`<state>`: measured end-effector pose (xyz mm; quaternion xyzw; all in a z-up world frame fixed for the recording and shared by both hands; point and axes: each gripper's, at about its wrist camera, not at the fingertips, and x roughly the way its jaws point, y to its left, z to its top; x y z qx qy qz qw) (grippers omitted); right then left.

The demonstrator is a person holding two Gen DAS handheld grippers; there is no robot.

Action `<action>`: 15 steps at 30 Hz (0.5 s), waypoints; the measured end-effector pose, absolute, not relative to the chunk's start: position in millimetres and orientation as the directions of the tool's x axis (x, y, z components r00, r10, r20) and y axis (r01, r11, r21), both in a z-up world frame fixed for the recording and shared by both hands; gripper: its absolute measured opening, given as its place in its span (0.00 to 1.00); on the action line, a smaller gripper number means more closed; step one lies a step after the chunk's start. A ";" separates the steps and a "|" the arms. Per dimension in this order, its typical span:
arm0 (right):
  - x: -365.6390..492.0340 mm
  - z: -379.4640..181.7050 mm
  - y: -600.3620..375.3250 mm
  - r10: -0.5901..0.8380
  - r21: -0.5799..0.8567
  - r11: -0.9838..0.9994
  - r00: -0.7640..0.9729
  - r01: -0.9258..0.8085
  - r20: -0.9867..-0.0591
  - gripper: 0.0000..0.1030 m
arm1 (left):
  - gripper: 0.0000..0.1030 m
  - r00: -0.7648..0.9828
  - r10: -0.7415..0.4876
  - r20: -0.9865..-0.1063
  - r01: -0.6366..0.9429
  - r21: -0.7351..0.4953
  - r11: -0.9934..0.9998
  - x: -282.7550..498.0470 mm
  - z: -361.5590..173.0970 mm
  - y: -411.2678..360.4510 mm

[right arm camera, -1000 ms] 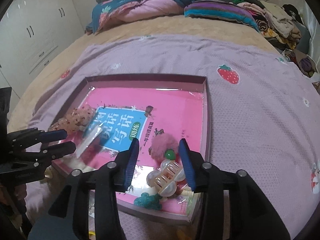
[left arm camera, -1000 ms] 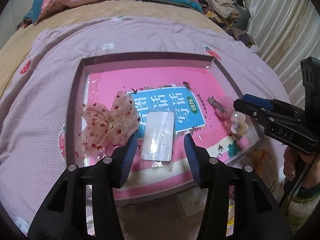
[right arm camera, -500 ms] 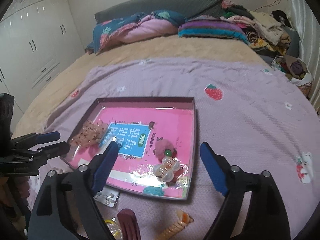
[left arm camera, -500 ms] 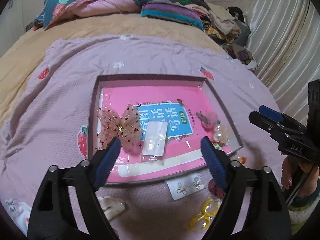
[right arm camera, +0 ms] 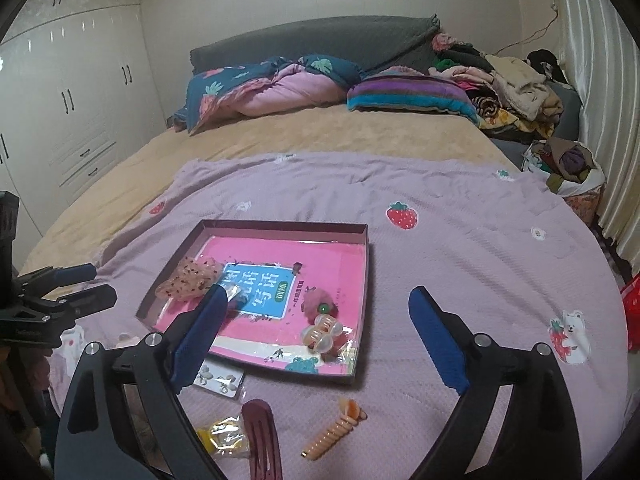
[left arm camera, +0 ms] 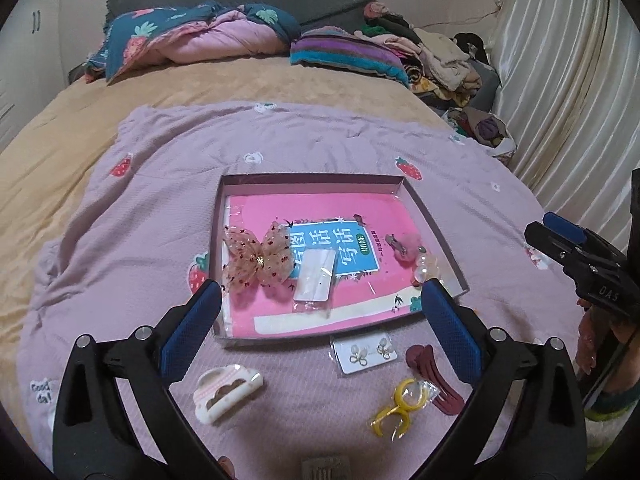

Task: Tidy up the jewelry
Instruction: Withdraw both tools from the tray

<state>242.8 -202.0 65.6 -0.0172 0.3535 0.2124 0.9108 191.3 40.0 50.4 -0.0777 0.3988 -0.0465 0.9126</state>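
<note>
Both the left gripper [left arm camera: 320, 316] and the right gripper [right arm camera: 316, 336] are opening, nothing held between them. Near the shallow cardboard tray's [left arm camera: 436, 220] front edge, on the purple blanket [left arm camera: 152, 216], a light, stiff pink-and-white plastic hair claw [left arm camera: 227, 391] lies; it is best pinched across its middle.

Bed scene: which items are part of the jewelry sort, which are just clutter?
Job:
tray
bow
packet
pompom clip
clear claw clip
earring card
white claw clip
yellow ring
maroon clip
spiral tie

Clutter:
quilt
striped pillow
clothes pile
curtain
wardrobe
</note>
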 end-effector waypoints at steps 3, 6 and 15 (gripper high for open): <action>233.6 70.4 -201.9 0.380 0.115 0.906 0.664 -0.406 -0.644 0.89 | 0.91 0.684 -0.147 -0.714 0.027 -0.177 0.984 181.6 54.2 40.7; 224.9 71.4 -203.0 0.388 0.123 0.904 0.662 -0.410 -0.641 0.89 | 0.91 0.688 -0.144 -0.712 0.023 -0.176 0.984 172.8 56.2 42.0; 202.2 70.8 -204.9 0.410 0.148 0.897 0.657 -0.417 -0.633 0.89 | 0.91 0.685 -0.150 -0.713 0.029 -0.179 0.983 150.9 46.7 40.6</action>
